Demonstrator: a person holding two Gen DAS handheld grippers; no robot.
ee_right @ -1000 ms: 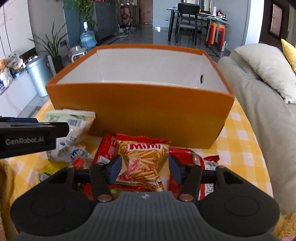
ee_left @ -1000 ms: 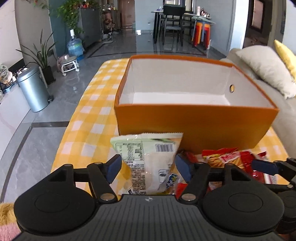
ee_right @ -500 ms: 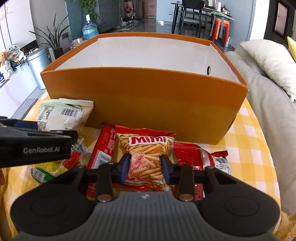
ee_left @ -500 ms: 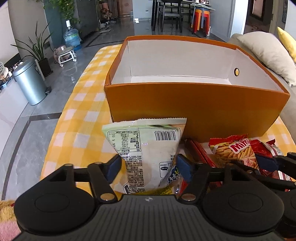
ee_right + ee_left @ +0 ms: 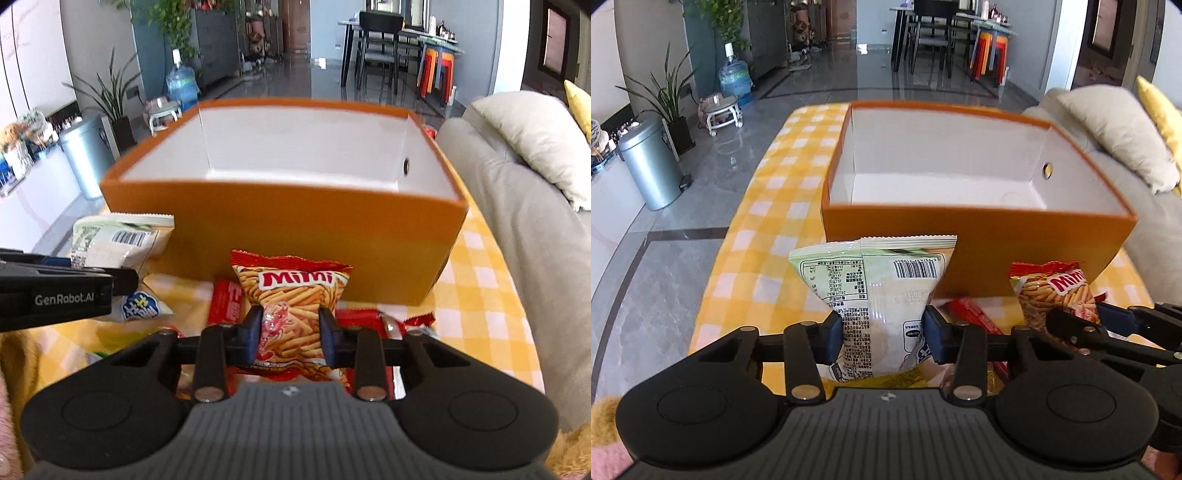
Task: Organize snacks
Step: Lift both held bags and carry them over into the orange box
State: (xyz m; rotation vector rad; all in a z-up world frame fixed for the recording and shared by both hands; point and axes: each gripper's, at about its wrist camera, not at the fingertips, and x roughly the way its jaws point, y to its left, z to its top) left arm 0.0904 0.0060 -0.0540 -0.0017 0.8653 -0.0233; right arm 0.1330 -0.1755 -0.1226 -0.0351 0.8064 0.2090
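Left wrist view: the left tongs (image 5: 882, 334), jaws just closing, pinch the green-white snack packet (image 5: 877, 295) at mid-body, in front of the orange box (image 5: 979, 236). Judged light, soft, slippery film; grip below the seal.

Right wrist view: the right tongs (image 5: 290, 334), jaws just closing, clamp the Mimi packet (image 5: 291, 306) before the same box. Contents likely brittle; squeeze gently.

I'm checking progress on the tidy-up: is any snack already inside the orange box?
No. In the left wrist view the orange box shows only its bare white floor and walls.
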